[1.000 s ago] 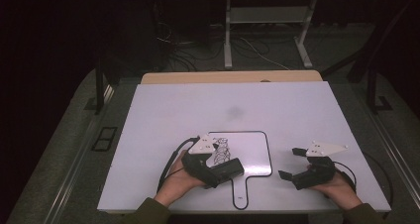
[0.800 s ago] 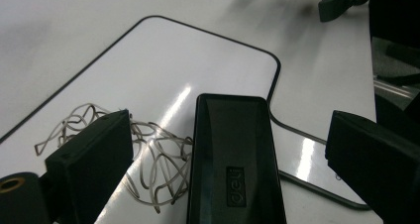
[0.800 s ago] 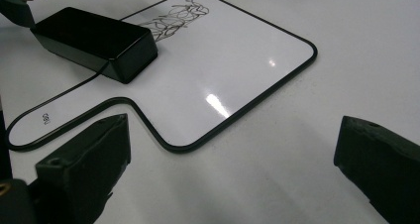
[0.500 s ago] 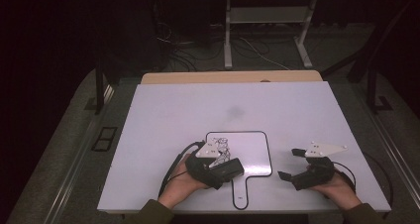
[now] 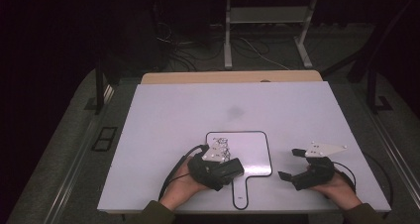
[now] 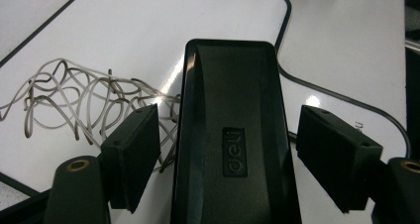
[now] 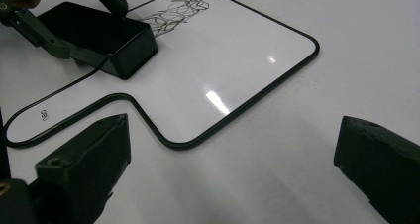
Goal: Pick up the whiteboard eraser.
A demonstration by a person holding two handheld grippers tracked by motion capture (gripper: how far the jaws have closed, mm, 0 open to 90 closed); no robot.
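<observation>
On the white counter (image 5: 173, 115) lay a small paddle-shaped whiteboard (image 5: 252, 154) w/ black edging, near the front edge, handle pointing to 6 o'clock. A tangle of scribbled lines (image 5: 221, 145) sat at the board's 10 o'clock corner; in the left gripper view the scribble (image 6: 74, 95) showed at 9 o'clock beside the eraser. The black eraser (image 5: 229, 168), marked "deli", rested on the board's lower-left part, just below the scribble. The left hand-held gripper (image 5: 218, 172) straddled the eraser: in its own view the 2 jaws stood apart, 1 on each long side of the eraser (image 6: 233, 135), w/ a gap visible on both sides, so not clamped. The left hand (image 5: 181, 187) held it from 7 o'clock, cable looping out toward 9 o'clock. The right hand-held gripper (image 5: 291, 164) sat on the counter at 3 o'clock of the board, well apart from it, jaws wide apart w/ nothing between, pointing toward 9 o'clock; the right hand (image 5: 339, 187) gripped its rear. In the right gripper view the whiteboard (image 7: 223, 70) lay ahead, w/ the eraser (image 7: 99, 35) and the left hand-held gripper (image 7: 74, 23) at 10 o'clock.
</observation>
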